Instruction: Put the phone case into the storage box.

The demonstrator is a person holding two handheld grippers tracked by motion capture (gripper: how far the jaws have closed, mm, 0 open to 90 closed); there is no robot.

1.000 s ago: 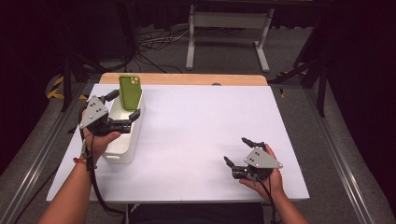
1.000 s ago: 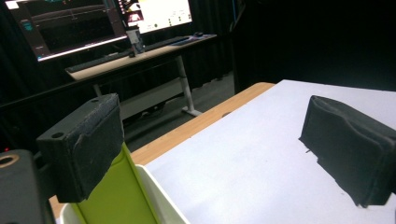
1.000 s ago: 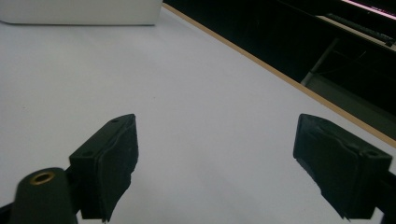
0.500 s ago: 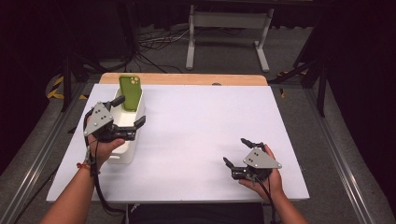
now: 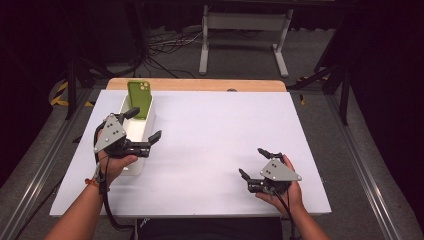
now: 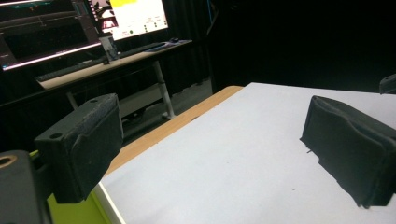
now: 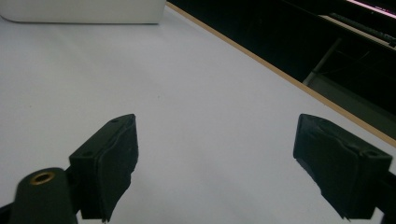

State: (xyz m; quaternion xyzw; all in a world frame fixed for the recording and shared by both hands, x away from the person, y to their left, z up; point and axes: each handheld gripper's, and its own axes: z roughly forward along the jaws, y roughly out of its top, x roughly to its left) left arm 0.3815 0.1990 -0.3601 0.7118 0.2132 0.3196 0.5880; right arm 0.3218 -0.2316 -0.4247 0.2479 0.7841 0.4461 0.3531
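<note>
Table [image 5: 215,145] is carrying a bin [image 5: 131,131] at its left side, running front to back. Phone [image 5: 139,98] is standing upright in the bin's far end, leaning on the back wall. Left gripper [image 5: 145,131] is hovering over the bin's near half, jaws spread, pointing right across the table. Right gripper [image 5: 254,162] is sitting at the near right, well apart from the bin, jaws spread, pointing left toward it. A stand [image 5: 243,35] is sitting on the floor behind the table.

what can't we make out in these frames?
- Phone: lower part hidden inside the white bin, high view.
- Bin floor: left gripper and its hand cover it, high view.
- Bin in right gripper view: cut off by the top edge.
- Monitor text: too small, left gripper view.
</note>
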